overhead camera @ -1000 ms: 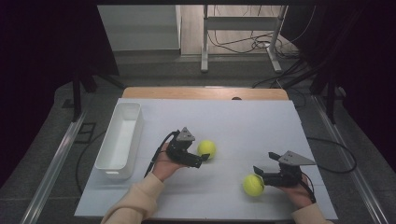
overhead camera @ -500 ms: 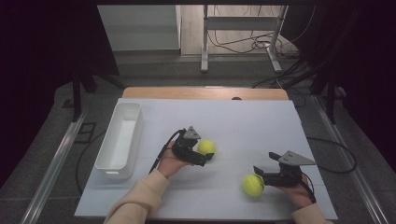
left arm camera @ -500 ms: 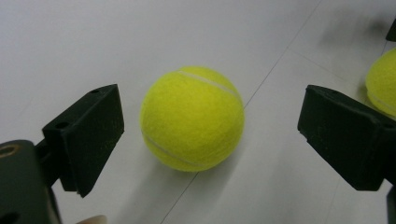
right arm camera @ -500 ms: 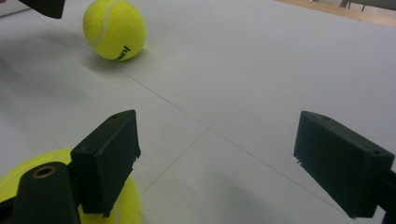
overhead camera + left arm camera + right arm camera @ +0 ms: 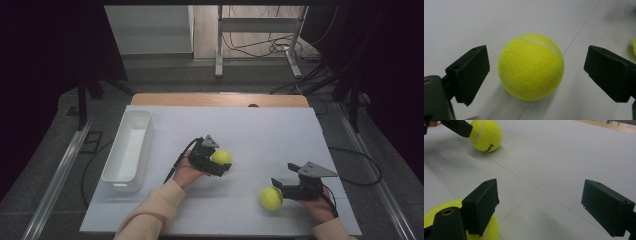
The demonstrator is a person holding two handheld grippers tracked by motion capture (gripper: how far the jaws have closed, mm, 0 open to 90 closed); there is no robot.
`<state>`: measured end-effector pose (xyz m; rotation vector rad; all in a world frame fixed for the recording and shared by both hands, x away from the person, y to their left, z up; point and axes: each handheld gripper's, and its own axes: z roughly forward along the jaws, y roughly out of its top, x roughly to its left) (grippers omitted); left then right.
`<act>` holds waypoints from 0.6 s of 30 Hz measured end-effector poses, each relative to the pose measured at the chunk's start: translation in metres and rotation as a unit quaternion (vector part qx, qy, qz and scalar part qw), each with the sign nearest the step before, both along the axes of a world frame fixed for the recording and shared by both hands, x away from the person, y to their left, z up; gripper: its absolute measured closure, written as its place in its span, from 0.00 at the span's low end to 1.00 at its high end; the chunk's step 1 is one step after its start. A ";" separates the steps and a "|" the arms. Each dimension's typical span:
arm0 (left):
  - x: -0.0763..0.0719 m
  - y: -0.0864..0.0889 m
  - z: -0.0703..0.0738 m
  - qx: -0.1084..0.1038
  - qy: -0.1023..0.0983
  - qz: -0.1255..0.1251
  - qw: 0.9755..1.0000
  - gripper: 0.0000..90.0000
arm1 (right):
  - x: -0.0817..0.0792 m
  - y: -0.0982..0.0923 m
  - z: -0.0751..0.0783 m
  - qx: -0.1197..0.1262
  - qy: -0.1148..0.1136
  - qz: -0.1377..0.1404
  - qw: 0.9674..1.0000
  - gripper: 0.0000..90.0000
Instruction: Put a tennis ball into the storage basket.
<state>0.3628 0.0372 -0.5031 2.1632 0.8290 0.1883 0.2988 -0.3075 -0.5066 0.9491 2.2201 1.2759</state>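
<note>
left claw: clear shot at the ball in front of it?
Probably yes. The left claw is open with the ball sitting between its jaws on the table, gaps on both sides, nothing blocking.

Room was pitch dark around the evenly lit table (image 5: 280,130); close-ups were a bit soft, shadows faint.

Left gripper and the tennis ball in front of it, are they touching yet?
Apart. The left gripper view shows the left gripper open around the tennis ball, with white table visible between the ball and each jaw.
</note>
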 end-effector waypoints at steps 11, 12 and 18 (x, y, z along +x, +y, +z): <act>0.004 -0.004 -0.007 0.009 0.010 -0.002 1.000 0.07 | 0.000 0.000 0.000 -0.001 0.000 0.001 1.000 0.16; 0.004 -0.005 -0.008 0.012 0.011 -0.003 1.000 0.07 | 0.000 0.000 0.000 -0.002 0.000 0.001 1.000 0.16; 0.007 -0.008 -0.013 0.015 0.020 -0.001 1.000 0.07 | 0.000 0.000 0.000 -0.003 -0.001 0.001 1.000 0.16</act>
